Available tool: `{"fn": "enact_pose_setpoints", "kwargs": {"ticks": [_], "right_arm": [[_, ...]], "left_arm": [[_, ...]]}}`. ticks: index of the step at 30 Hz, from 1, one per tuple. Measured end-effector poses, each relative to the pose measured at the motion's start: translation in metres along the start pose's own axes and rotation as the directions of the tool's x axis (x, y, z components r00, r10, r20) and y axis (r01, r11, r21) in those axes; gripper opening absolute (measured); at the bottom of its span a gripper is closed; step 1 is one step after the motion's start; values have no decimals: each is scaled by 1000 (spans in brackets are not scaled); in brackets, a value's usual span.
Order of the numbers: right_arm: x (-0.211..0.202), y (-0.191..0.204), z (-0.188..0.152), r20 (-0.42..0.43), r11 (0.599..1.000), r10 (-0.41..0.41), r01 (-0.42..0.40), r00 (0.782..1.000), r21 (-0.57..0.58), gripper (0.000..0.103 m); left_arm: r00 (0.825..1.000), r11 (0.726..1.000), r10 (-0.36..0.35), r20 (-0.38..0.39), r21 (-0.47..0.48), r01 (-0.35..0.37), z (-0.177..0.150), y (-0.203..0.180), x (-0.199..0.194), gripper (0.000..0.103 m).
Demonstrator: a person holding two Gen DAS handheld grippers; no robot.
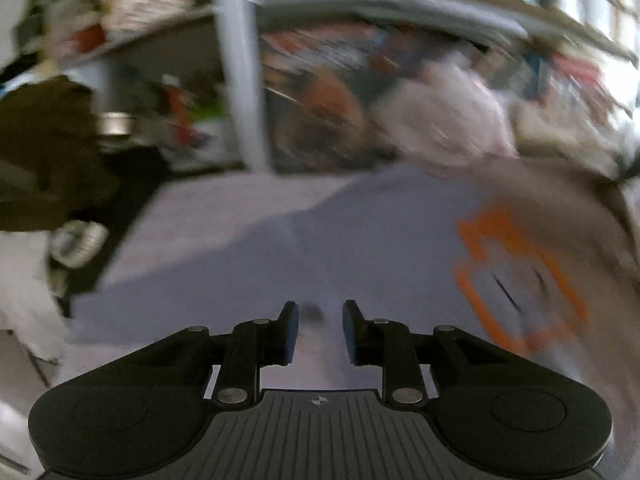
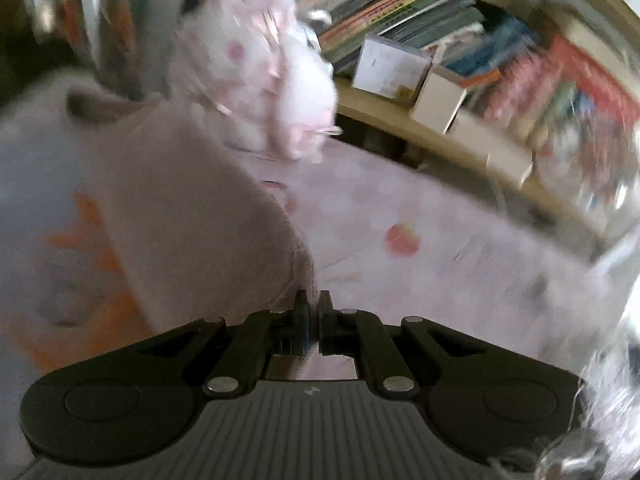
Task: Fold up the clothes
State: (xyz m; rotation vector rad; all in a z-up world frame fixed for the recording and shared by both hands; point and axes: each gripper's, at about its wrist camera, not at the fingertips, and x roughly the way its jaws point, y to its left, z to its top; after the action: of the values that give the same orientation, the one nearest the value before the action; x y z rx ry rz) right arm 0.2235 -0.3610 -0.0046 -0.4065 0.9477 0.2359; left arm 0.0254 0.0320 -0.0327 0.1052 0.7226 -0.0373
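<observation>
A light grey garment with an orange print [image 1: 520, 272] lies spread on the surface in the left wrist view. My left gripper [image 1: 320, 320] is open and empty just above its plain part. In the right wrist view the same grey garment [image 2: 160, 208] fills the left half, its orange print at the far left. My right gripper [image 2: 314, 312] is shut on the garment's right edge. Both views are motion-blurred.
A pink-spotted white sheet [image 2: 420, 232] covers the surface. A fluffy white and pink bundle [image 2: 272, 76] lies at the back. Shelves of books [image 2: 420, 12] and boxes [image 2: 392, 64] stand behind. A grey post [image 1: 240, 68] rises at the far edge; dark clutter [image 1: 44, 152] sits left.
</observation>
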Motion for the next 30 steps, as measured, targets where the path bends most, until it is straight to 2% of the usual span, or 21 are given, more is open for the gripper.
{"fn": "enact_pose_setpoints", "kwargs": {"ticks": [2, 4, 5, 6, 7, 9, 11, 14, 17, 21, 23, 24, 26, 27, 30], "right_arm": [[30, 5, 5, -28, 989, -98, 94, 995, -114, 7], [47, 3, 2, -50, 981, -142, 133, 989, -143, 12], [53, 1, 0, -55, 978, -157, 147, 986, -145, 19], [52, -3, -3, -48, 982, -157, 151, 986, -112, 26], [48, -8, -7, -36, 986, -154, 152, 987, -65, 38], [31, -18, -20, -1, 991, -125, 125, 992, 47, 42], [4, -22, -38, 52, 988, -77, 69, 996, 139, 48], [-35, -24, -72, 118, 974, -26, -1, 993, 225, 58], [-60, -13, -112, 124, 967, 11, -42, 992, 249, 59], [-71, 12, -150, 93, 957, -40, 12, 995, 289, 59], [-74, 24, -167, 81, 945, -61, 32, 995, 326, 59], [-76, 26, -172, 84, 937, -65, 32, 994, 348, 59], [-82, 30, -182, 89, 920, -73, 32, 993, 391, 59], [-84, 32, -187, 93, 913, -76, 32, 993, 406, 59], [-91, 35, -194, 111, 911, -89, 36, 990, 410, 58]], "left_arm": [[998, 1000, -23, -52, -17, 22, -10, -12, 3, 25], [996, 998, -28, -89, -61, 23, -19, -18, 4, 26], [994, 997, -31, -103, -70, 24, -24, -20, 4, 29], [993, 997, -26, -114, -75, 18, -28, -22, 4, 33], [992, 997, -20, -125, -78, 10, -32, -24, 4, 42], [990, 997, -18, -138, -81, 7, -39, -28, 4, 54], [990, 996, -1, -141, -91, -12, -46, -28, 5, 59], [988, 992, 13, -154, -119, -32, -53, -27, 7, 60], [986, 990, 29, -165, -132, -51, -54, -26, 12, 60], [986, 983, 25, -163, -175, -54, -57, -24, 16, 60], [987, 982, 22, -156, -184, -51, -58, -25, 15, 56], [988, 981, 15, -154, -187, -44, -58, -26, 15, 47], [989, 982, -18, -150, -188, -11, -57, -29, 13, 12], [988, 982, -32, -149, -189, 3, -57, -31, 12, 7], [989, 986, -23, -145, -166, -1, -56, -30, 9, 6]]}}
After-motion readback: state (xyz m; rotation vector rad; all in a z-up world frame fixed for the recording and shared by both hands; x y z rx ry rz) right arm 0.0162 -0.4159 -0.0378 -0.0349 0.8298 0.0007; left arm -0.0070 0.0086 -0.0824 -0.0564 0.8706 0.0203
